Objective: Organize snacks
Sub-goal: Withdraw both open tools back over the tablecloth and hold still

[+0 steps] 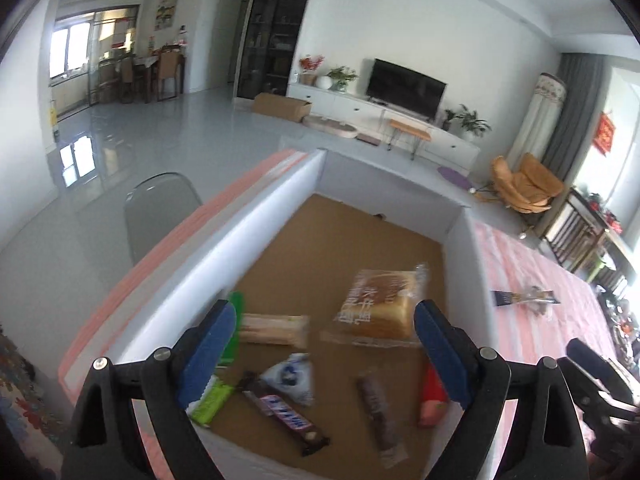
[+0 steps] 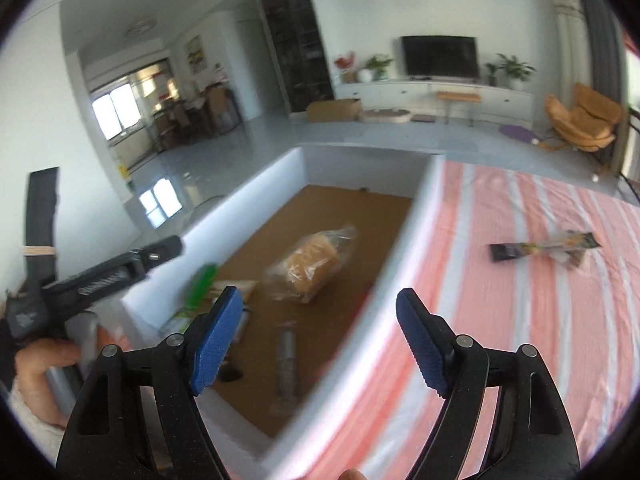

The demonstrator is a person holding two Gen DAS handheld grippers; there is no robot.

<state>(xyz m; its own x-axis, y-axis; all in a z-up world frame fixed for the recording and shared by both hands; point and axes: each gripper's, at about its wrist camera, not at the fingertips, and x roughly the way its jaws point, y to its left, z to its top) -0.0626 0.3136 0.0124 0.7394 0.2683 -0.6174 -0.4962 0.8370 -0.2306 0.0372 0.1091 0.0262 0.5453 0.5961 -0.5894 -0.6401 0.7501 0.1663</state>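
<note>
A white-walled box [image 1: 256,220] with a brown cardboard floor holds several snacks: a wrapped bread loaf [image 1: 380,308], a sandwich pack [image 1: 274,328], a Snickers bar [image 1: 286,412], a dark bar [image 1: 376,408], a white-blue pouch [image 1: 292,376], green packs [image 1: 212,400] and a red pack [image 1: 432,396]. My left gripper [image 1: 324,316] hangs open above the box with nothing between its fingers. My right gripper [image 2: 320,300] is open and empty over the box's right wall [image 2: 404,240]. The bread loaf [image 2: 312,268] lies inside the box. One dark snack stick [image 2: 544,248] lies on the striped cloth outside the box.
The box stands on a table with a pink and white striped cloth [image 2: 520,320]. A grey chair back [image 1: 160,208] stands left of the table. A hand [image 2: 44,368] holds the left gripper's handle. Behind lie a living-room floor, TV cabinet and an orange armchair [image 1: 524,184].
</note>
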